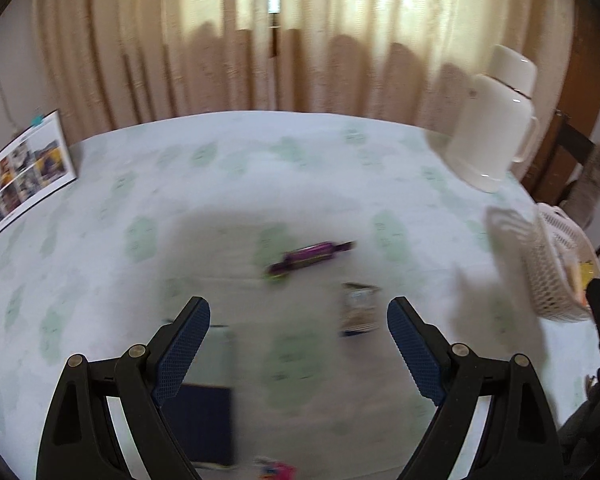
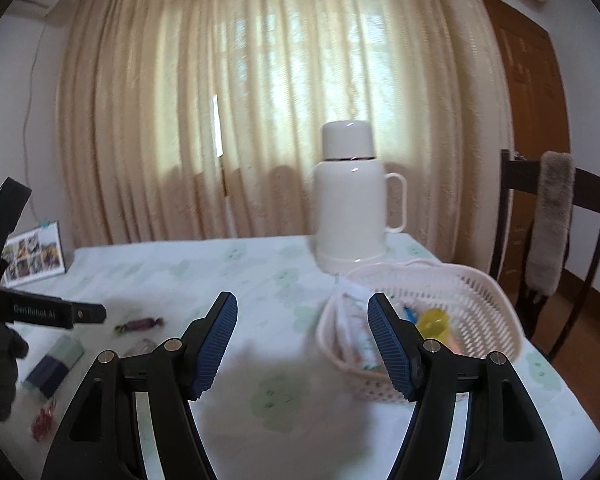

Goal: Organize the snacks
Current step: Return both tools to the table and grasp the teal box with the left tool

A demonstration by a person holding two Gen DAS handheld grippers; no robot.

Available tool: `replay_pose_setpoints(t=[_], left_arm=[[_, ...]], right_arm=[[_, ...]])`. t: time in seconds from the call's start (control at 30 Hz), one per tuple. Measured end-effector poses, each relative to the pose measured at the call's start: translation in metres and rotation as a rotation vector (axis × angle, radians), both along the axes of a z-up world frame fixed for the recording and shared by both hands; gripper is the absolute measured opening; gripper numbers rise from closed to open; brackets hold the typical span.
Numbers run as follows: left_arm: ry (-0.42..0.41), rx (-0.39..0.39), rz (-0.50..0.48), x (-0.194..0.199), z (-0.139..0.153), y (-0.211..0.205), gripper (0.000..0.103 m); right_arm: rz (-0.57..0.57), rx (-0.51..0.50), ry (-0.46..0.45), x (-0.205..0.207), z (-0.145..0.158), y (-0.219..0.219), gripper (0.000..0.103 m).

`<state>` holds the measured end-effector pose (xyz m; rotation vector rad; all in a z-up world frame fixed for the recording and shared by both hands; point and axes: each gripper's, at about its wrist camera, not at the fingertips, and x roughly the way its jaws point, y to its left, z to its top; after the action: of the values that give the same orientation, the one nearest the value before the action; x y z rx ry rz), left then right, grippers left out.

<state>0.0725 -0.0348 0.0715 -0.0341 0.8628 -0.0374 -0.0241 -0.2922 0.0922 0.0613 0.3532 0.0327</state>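
I count one purple candy (image 1: pixel 310 258), one dark box (image 2: pixel 47 370), one white basket (image 2: pixel 480 300), one thermos (image 2: pixel 350 196), one photo calendar (image 1: pixel 28 172), one chair (image 2: pixel 556 216).

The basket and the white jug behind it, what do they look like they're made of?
The basket looks like moulded plastic, pale pink-white and matte: its walls are a regular lattice of small holes. The white jug has a smooth, glossy shell with bright highlights and a thin dark band under the cap; glossy plastic or enamelled metal, the pictures leave that open.
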Motion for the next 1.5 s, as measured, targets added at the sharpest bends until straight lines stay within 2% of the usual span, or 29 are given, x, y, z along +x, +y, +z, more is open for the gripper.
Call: replay_pose_setpoints(t=[0.4, 0.67, 0.8, 0.97, 1.03, 1.1, 1.33, 1.5], left_arm=[[0.086, 0.044, 0.099, -0.009, -0.036, 0.051, 0.088], [0.122, 0.034, 0.111, -0.012, -0.053, 0.062, 0.087], [0.137, 0.024, 0.116, -0.012, -0.059, 0.065, 0.083], [0.135, 0.022, 0.133, -0.017, -0.064, 0.07, 0.069], [0.125, 0.022, 0.129, -0.019, -0.063, 0.07, 0.055], [0.116, 0.027, 0.127, -0.02, -0.061, 0.07, 0.048], [0.075, -0.012, 0.109, -0.025, -0.054, 0.073, 0.046], [0.035, -0.025, 0.119, -0.029, -0.044, 0.077, 0.046]], right_arm=[[0.133, -0.053, 0.093, 0.007, -0.014, 0.023, 0.069], [0.139, -0.049, 0.105, 0.009, -0.015, 0.022, 0.07], [0.153, -0.06, 0.105, 0.01, -0.015, 0.025, 0.071], [0.162, -0.061, 0.11, 0.01, -0.015, 0.025, 0.071], [0.163, -0.063, 0.114, 0.011, -0.015, 0.026, 0.071], [0.161, -0.065, 0.12, 0.012, -0.016, 0.026, 0.071], [0.133, -0.069, 0.146, 0.015, -0.018, 0.028, 0.071], [0.185, -0.052, 0.209, 0.023, -0.023, 0.042, 0.071]])
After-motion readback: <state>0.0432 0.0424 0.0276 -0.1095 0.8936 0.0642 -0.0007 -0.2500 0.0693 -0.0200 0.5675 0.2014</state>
